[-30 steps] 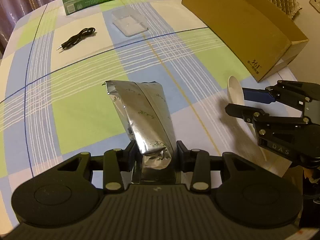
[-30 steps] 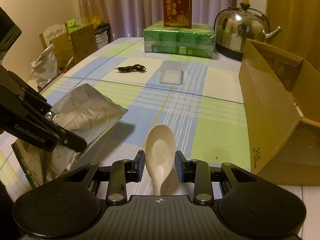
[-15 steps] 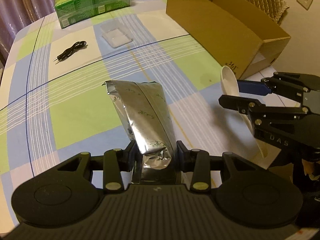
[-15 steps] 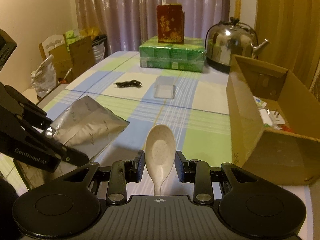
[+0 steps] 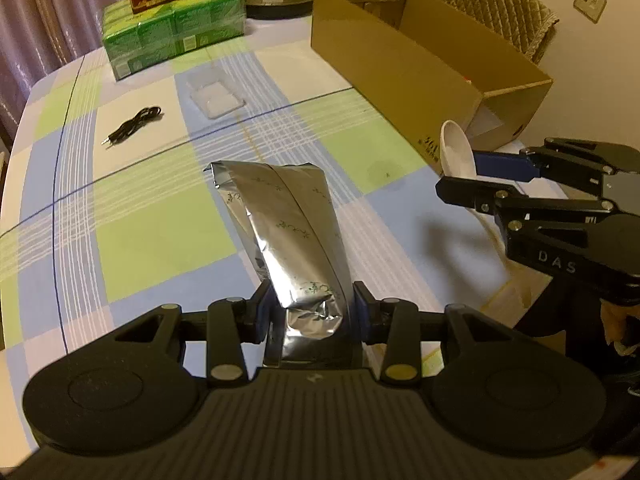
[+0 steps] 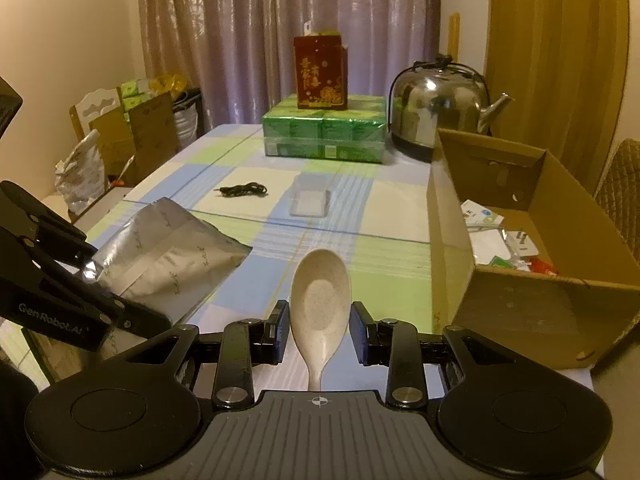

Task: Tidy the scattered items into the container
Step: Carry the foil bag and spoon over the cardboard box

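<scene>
A checked tablecloth [image 5: 132, 236] covers the table, its middle bare, with curtains [image 6: 280, 32] beyond the far edge. The left gripper [image 5: 314, 308] is clamped on a foil pouch [image 5: 288, 224] held above the cloth, and the right gripper [image 6: 319, 334] pinches a spoon [image 6: 320, 300] just near the open box [image 6: 532, 300] at the right edge. Far off lie a cable [image 5: 134, 126] and clear tray [image 5: 216, 96], then green packs [image 6: 326, 132] and a kettle [image 6: 438, 112].

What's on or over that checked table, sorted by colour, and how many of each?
Silver: 2, foil pouch, kettle
Beige: 1, spoon
Black: 1, cable
Clear: 1, plastic tray
Green: 1, pack of boxes
Red: 1, carton
Brown: 1, cardboard box
Total: 8
</scene>
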The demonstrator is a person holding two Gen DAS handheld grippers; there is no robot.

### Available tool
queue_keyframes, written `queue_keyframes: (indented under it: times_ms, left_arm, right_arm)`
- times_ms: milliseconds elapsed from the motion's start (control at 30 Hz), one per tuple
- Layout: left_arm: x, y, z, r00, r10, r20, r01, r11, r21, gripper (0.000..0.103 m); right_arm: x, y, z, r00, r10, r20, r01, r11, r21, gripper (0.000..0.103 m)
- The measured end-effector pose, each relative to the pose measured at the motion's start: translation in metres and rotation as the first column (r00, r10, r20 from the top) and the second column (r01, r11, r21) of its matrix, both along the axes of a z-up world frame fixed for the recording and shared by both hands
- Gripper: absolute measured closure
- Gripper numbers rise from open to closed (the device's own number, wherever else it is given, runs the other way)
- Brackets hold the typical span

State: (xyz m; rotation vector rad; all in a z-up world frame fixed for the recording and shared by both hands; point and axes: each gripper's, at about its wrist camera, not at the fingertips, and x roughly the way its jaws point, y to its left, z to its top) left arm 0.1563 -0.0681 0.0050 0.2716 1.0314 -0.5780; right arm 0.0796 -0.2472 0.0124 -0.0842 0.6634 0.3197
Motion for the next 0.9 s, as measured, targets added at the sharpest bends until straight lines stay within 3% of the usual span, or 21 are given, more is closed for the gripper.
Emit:
queue_keyframes:
  times_ms: [500,900]
  left_arm:
    - [0.008,-0.059,0.037,0.993,-0.103,0.06,0.106,0.993,-0.048,0.068]
    - [0.048,-0.154,0.081,0.966,-0.212,0.145,0.23,0.966,-0.118,0.068]
  right_arm:
    - [0.016,-0.067,0.051,0.986,-0.126,0.106,0.124,0.992,0.025,0.074]
    - [0.084,-0.165,0.104,0.951,-0.264,0.162,0.25,0.963,0.106,0.074]
